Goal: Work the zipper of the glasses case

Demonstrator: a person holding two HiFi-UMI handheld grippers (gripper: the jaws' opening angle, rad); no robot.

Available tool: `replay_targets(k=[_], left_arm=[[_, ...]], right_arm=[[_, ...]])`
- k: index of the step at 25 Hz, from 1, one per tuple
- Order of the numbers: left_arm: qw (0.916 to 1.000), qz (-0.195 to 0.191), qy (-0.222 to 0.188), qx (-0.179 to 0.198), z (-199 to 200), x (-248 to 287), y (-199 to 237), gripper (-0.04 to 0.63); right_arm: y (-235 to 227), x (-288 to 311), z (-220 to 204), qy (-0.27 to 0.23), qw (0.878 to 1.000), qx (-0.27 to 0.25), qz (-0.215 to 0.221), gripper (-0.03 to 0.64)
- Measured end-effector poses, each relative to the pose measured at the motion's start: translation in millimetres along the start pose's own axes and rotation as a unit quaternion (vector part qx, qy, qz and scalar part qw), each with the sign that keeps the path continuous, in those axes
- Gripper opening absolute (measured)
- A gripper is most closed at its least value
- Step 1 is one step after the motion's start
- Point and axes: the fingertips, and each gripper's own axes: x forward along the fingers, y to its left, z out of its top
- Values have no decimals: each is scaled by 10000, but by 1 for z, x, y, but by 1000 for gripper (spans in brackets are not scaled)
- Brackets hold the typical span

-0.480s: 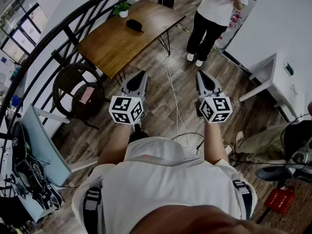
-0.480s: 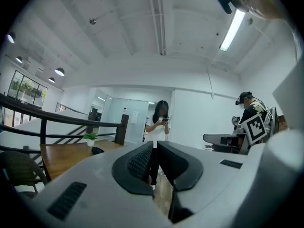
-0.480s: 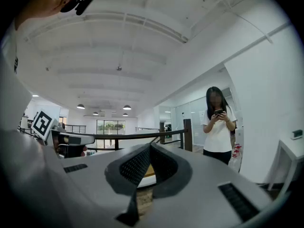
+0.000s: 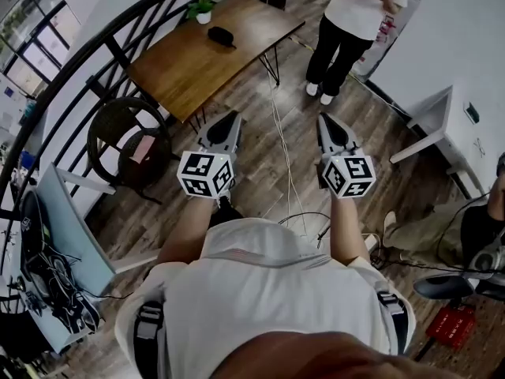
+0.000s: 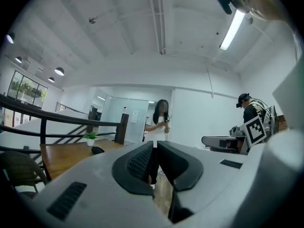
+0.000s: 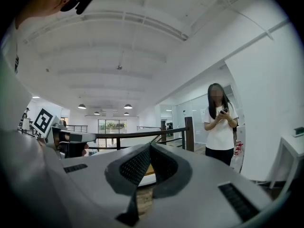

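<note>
glasses case [image 4: 220, 35] lying near far edge of tabletop [image 4: 189, 69], well ahead | left tool [image 4: 231, 119] standing nearer, clenched empty | right tool [image 4: 326, 121] clenched empty

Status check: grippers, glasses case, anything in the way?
Left gripper shut, empty; right gripper shut, empty. Glasses case on wooden table, far ahead, untouched. Bystander stands beside the table.
</note>
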Motion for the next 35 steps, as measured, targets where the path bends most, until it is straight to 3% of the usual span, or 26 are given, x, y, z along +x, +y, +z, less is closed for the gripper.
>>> replay_targets(k=[12, 23, 27, 35], left_arm=[[9999, 90, 73, -52, -4, 6, 7, 34], [9997, -78, 11, -218, 0, 74, 54, 34], [9992, -116, 29, -394, 0, 107, 90, 34], [9995, 133, 60, -273, 19, 153, 200, 34]], right_arm=[[2, 14, 4, -236, 9991, 190, 307, 51], [-27, 79, -1, 178, 9997, 18, 175, 51], [-36, 127, 6, 280, 9994, -106, 153, 51], [-23, 253, 6, 566, 9977, -151, 327, 51]])
